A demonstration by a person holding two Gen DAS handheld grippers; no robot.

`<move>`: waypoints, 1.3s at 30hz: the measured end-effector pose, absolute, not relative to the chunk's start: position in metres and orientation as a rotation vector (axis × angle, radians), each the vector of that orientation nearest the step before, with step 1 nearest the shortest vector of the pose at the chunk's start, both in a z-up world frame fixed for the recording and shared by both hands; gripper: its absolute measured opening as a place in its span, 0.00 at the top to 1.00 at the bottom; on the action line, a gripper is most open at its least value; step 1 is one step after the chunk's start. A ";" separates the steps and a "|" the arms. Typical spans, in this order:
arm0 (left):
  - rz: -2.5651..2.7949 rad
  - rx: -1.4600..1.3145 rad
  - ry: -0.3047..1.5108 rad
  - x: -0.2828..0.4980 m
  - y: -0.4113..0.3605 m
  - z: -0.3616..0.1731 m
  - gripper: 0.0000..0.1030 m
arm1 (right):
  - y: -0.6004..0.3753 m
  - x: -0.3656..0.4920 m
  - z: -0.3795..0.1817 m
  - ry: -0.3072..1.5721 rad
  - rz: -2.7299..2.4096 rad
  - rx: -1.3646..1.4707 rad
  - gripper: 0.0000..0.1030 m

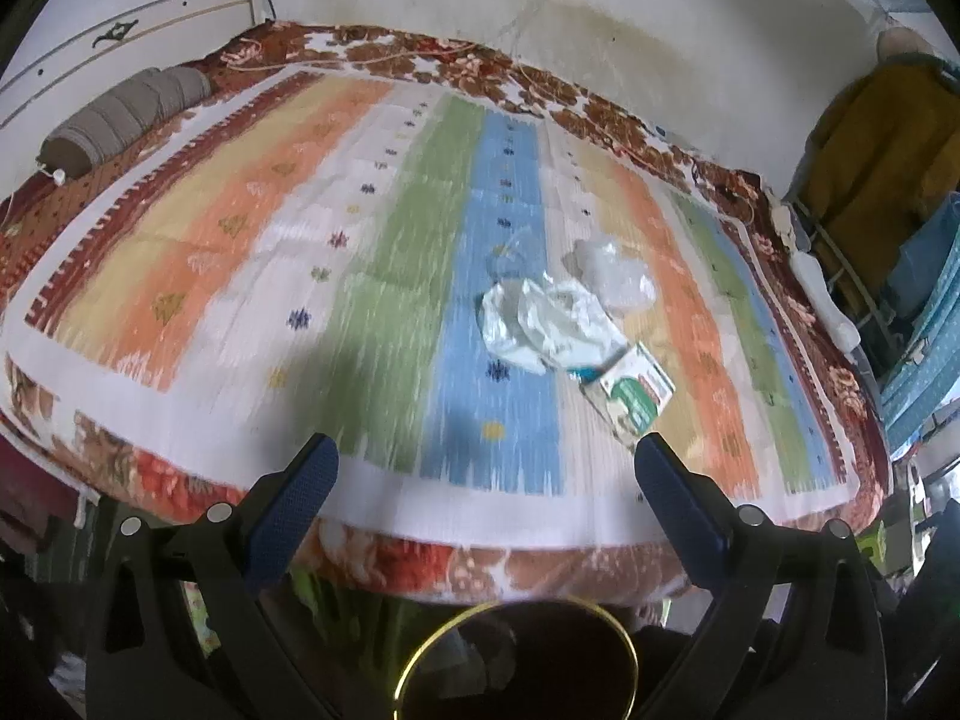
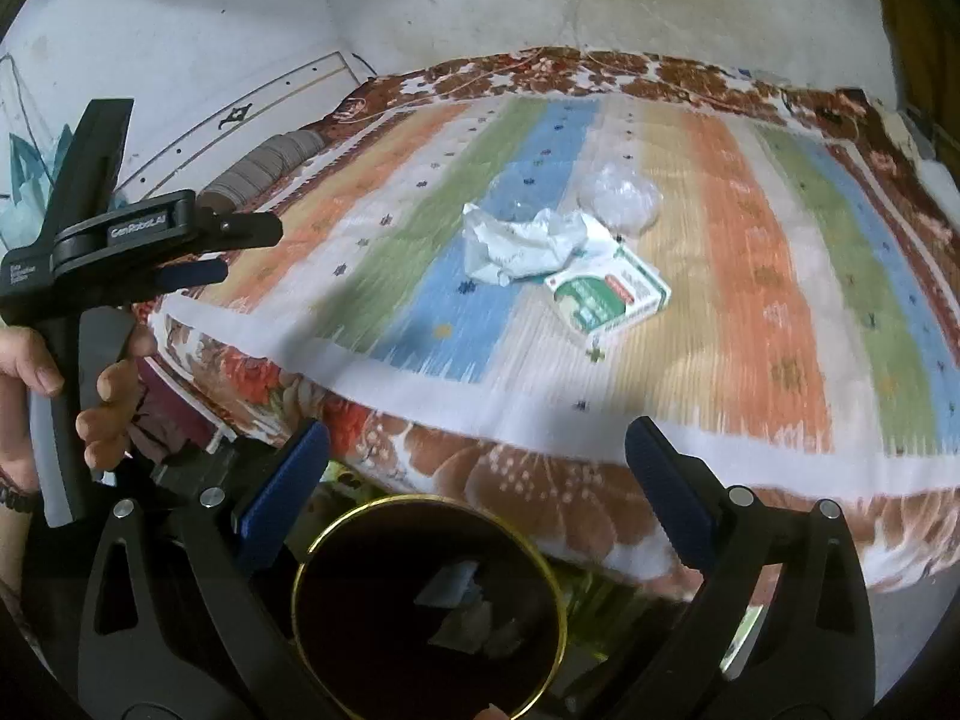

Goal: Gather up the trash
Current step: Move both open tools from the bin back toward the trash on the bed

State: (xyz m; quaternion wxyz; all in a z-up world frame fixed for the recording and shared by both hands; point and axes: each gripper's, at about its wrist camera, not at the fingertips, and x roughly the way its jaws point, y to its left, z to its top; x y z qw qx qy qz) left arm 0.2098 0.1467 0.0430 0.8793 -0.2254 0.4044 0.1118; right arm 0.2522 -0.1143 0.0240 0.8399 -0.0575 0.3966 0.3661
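While both views are smeared by blur, the layout reads clearly enough. The left tongs (image 1: pixel 486 456) stand wide with nothing between the blue pads (image 1: pixel 294 516), hanging over the near edge of the bed (image 1: pixel 180 408). The right tongs (image 2: pixel 477 441) are equally wide and bare, also at the bed's near edge. In the right view the left tongs appear again at the far left, seen from the side, with a hand (image 2: pixel 90 396) wrapped round the black handle.

The trash lies together on the striped cover (image 1: pixel 390 252), right of centre. A crumpled white wrapper (image 1: pixel 540 321) sits across the blue stripe and the pale one beside it. A clear plastic bag (image 1: pixel 615 273) lies just behind and to the right of it, near or touching; the blur hides which. A small green and white box (image 1: pixel 630 399) lies flat at the wrapper's near right corner, its far end tucked against or under the wrapper. None of the three is touched by either tongs; all sit well ahead of the pads.

Below the tongs, off the bed, stands a dark round bin (image 2: pixel 429 606) with a gold rim, and pale scraps show inside it in the right view. A grey rolled bolster (image 1: pixel 114 117) lies at the bed's far left, against the wall (image 1: pixel 660 60)
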 end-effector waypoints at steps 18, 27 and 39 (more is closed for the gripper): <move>0.117 -0.464 0.780 0.272 0.170 0.034 0.06 | -0.066 0.305 0.025 0.737 0.796 -0.237 0.09; 0.037 -0.493 0.765 0.306 0.190 0.016 0.06 | -0.043 0.327 0.012 0.699 0.836 -0.271 0.09; -0.124 -0.578 0.818 0.362 0.211 -0.005 0.07 | -0.023 0.360 -0.010 0.744 0.853 -0.249 0.09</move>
